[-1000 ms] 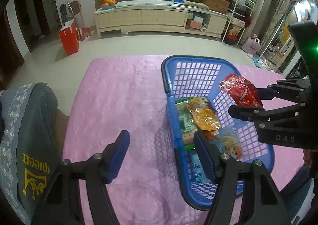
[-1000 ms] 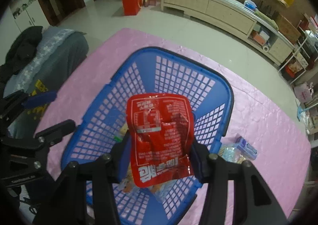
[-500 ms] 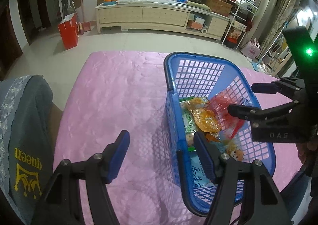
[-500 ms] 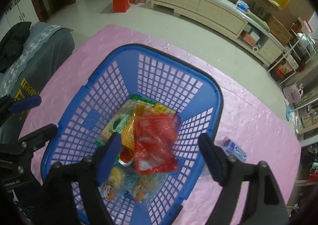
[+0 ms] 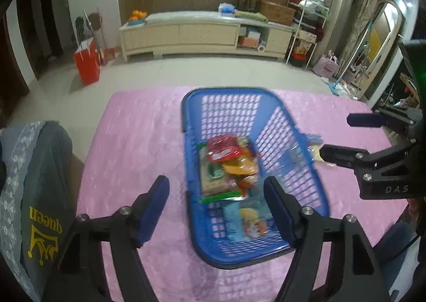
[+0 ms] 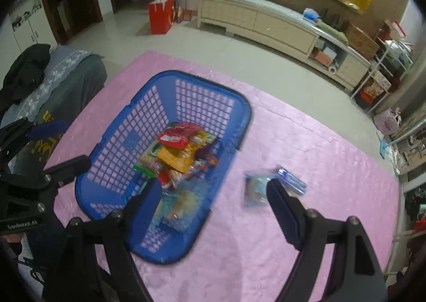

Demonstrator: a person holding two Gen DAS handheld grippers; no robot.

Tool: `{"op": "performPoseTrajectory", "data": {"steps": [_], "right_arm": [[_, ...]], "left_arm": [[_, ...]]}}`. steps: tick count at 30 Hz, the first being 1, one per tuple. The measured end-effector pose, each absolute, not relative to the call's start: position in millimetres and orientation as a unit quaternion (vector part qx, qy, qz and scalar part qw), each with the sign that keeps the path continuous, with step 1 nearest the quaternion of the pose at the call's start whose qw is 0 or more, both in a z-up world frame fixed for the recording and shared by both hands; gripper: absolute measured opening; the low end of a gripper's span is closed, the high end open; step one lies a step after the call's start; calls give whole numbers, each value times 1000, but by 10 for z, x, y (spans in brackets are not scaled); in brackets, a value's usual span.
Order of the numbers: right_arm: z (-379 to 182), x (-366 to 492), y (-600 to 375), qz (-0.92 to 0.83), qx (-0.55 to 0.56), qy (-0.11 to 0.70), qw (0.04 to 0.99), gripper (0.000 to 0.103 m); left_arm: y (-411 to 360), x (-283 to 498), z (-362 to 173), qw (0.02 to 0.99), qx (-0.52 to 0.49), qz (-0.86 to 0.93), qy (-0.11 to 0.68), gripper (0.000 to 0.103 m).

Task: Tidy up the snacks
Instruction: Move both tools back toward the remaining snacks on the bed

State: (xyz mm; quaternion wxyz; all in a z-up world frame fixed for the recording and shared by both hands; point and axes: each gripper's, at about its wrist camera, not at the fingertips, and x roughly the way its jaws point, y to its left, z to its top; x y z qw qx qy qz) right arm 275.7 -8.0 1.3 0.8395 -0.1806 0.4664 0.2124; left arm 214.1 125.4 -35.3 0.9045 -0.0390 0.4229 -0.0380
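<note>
Judging by what lies loose, the step in hand is fetching the next snack from the cloth and adding it to the basket.

Ahead of the left gripper point(image 5: 217, 204), slightly to its right, stands the blue plastic lattice basket point(image 5: 187, 142) on the pink crinkled tablecloth point(image 5: 133, 142); its right finger shows over the basket's inside. Its jaws have just been opening a little wider and stand apart with nothing between them. It points steeply down and forward, hovering above the cloth; it would do best to wait clear of the basket mouth.

In the basket a red foil snack packet point(image 6: 177, 136) lies on top of the other packets, ahead and left of the right gripper point(image 6: 214, 200).

The right gripper's jaws have just been opening and stand wide, empty. It tilts steeply down, with its left finger over the basket's near right wall. Just ahead, between its fingers and nearer the right one, a small pale-blue clear-wrapped packet point(image 6: 255, 188) lies on the cloth beside the basket, a slim blue-and-white packet point(image 6: 291, 180) touching it further right. I judge the right hand should come straight down over the pale-blue one and pinch its flat sides.
</note>
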Motion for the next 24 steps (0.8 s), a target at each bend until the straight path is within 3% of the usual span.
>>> {"op": "performPoseTrajectory", "data": {"steps": [3,11,17,24], "right_arm": [[97,2686,-320,202,-176,462,846,84],[139,2631,-1017,179,-142,461,857,84],[-34,2598,-1330,165,-187,464,850,84],[-189,2678,-1744,165,-165,471,851,84]], "left_arm": [[1057,2092,-230,909,-38,-53,412,77],[347,2100,-143,907,17,-85,411,77],[-99,2168,-242,901,30,-105,421,77],[-645,2259,-465,891,72,-106,436,77]]}}
